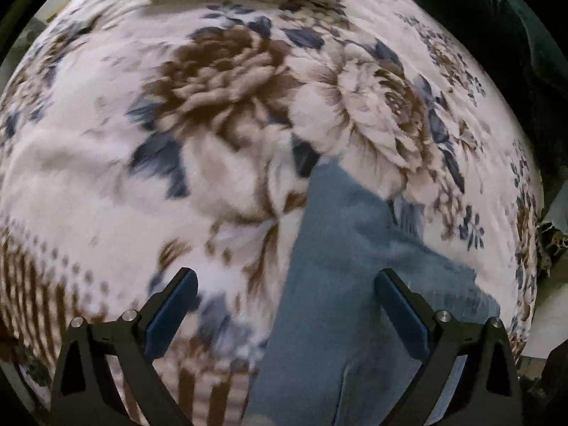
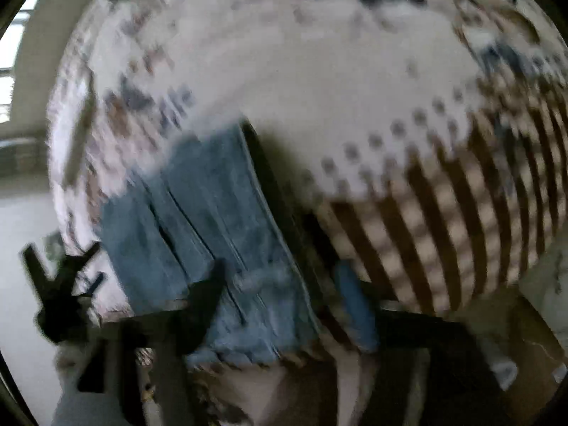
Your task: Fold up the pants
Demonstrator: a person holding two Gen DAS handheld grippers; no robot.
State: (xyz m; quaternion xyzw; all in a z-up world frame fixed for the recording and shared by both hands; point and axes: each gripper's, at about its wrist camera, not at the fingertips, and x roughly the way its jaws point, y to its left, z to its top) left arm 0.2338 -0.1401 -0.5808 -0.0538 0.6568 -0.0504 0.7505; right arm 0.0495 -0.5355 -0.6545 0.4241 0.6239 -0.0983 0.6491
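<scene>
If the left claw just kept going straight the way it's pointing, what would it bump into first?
Most likely the blue pants: the left gripper is open, and the fabric runs up between its fingers. Beyond that lies the flowered blanket. Depth is hard to judge in this blurred fisheye view.

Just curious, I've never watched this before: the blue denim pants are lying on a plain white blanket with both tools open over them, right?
Not quite. The blanket isn't plain: it is white plush with big brown and blue flowers and brown stripes, as the left wrist view shows. The rest holds: the blue denim pants lie on it, and the left tool and right tool are open.
</scene>
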